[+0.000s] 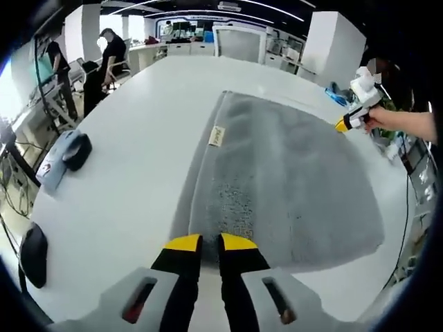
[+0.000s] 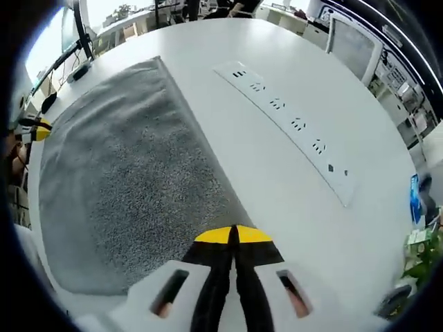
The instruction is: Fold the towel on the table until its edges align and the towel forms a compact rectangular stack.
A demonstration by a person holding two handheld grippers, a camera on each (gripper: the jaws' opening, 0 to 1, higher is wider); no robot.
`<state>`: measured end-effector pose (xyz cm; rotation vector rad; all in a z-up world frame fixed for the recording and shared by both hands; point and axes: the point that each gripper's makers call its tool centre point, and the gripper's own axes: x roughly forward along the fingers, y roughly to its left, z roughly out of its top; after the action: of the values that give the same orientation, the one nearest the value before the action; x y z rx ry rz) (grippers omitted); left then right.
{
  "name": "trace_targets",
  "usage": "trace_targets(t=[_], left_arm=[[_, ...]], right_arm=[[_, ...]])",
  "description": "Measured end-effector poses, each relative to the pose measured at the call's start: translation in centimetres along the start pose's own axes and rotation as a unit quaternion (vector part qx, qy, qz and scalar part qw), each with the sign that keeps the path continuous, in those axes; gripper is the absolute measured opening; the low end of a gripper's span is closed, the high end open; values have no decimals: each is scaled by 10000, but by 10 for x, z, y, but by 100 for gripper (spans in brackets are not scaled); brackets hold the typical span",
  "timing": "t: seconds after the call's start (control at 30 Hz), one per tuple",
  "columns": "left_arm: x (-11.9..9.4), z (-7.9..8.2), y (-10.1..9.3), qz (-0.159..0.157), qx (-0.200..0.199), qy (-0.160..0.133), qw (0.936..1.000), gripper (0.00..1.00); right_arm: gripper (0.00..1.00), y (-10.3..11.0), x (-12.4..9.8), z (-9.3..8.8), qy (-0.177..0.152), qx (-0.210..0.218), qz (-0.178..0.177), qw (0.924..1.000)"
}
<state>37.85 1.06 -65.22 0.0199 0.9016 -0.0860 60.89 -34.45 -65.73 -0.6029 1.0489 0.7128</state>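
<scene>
A grey towel lies flat on the white table, with a small tan label on its left edge. My left gripper hovers at the towel's near edge, its yellow-tipped jaws a narrow gap apart with cloth showing between them. In the right gripper view the towel spreads to the left. My right gripper has its jaws pressed together at the towel's long edge, and no cloth shows between them. In the left gripper view it rests at the towel's far right edge, held by a hand.
A long white power strip is set into the table right of the towel. A black mouse on a blue pad and another mouse lie at the left edge. People stand at desks beyond.
</scene>
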Motion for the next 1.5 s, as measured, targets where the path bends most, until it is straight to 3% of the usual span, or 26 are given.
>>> trace_targets(t=[0.07,0.17,0.4,0.67,0.9,1.23,1.5], left_arm=[[1,-1,0,-24,285,63,9996,8],[3,0,0,-91,280,199,9994,8],[6,-1,0,-244,310,534,9978,7],[6,-1,1,-366,290,586,9972,6],[8,0,-1,-384,456,756,9954,6],[10,3,-1,-519,644,837,9931,5],[16,10,-3,-614,872,899,9902,5]], right_arm=[[0,1,-1,-2,101,256,63,9996],[0,3,-3,-5,186,500,131,9985],[0,5,-5,-20,359,523,135,9979],[0,-10,3,-33,442,386,3,9983],[0,-10,0,-49,393,955,45,9946],[0,14,-19,-67,417,1119,-15,9928],[0,18,-28,-82,514,1099,-302,9921]])
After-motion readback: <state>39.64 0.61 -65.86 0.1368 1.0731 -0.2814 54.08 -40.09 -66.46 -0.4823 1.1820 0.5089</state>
